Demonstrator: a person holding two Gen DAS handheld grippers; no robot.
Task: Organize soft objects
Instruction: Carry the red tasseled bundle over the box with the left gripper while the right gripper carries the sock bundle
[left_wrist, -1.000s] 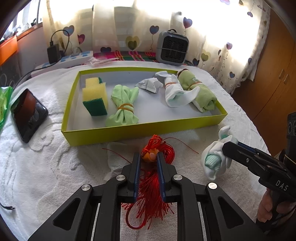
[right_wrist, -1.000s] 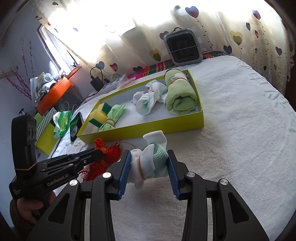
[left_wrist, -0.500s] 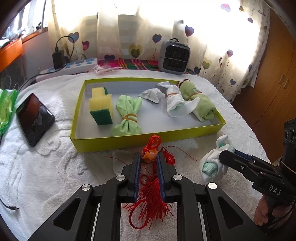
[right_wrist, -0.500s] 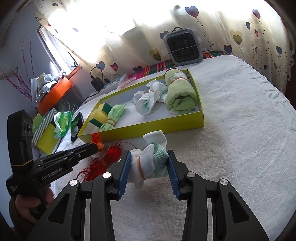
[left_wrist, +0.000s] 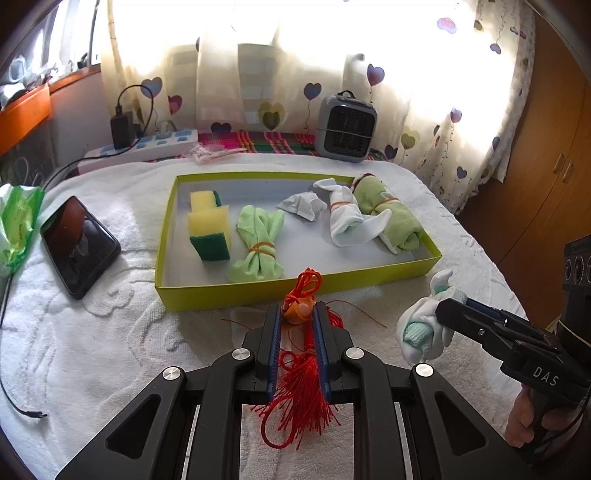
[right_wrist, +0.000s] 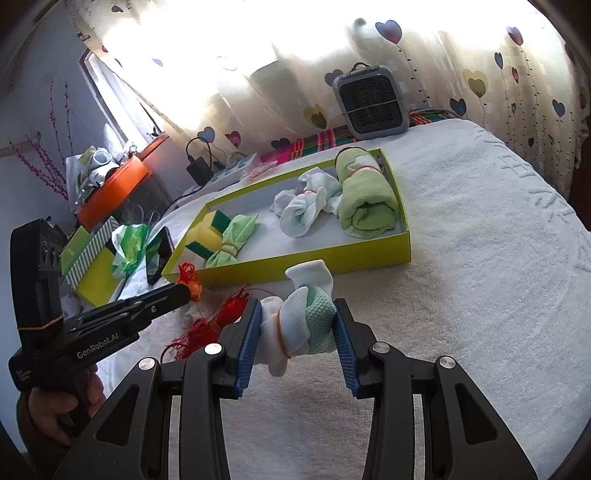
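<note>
My left gripper (left_wrist: 295, 314) is shut on a red tassel (left_wrist: 301, 391) with an orange bead and holds it above the towel, just in front of the yellow-green box (left_wrist: 295, 290). The tassel also shows in the right wrist view (right_wrist: 221, 314). My right gripper (right_wrist: 297, 321) is shut on a white and mint sock bundle (right_wrist: 299, 325), lifted near the box's front right corner; the bundle also shows in the left wrist view (left_wrist: 421, 328). The box holds a sponge (left_wrist: 208, 229), a green cloth bundle (left_wrist: 258, 243), white socks (left_wrist: 347, 218) and a rolled green towel (left_wrist: 391, 218).
A white towel (right_wrist: 480, 258) covers the surface. A phone (left_wrist: 77, 243) and a green bag (left_wrist: 16, 221) lie left of the box. A small grey heater (left_wrist: 345, 129) and a power strip (left_wrist: 147, 146) stand behind it. A wooden cabinet is at right.
My left gripper has risen and pulled back with the tassel, which now hangs clear of the towel. The right gripper with the sock bundle has barely moved.
</note>
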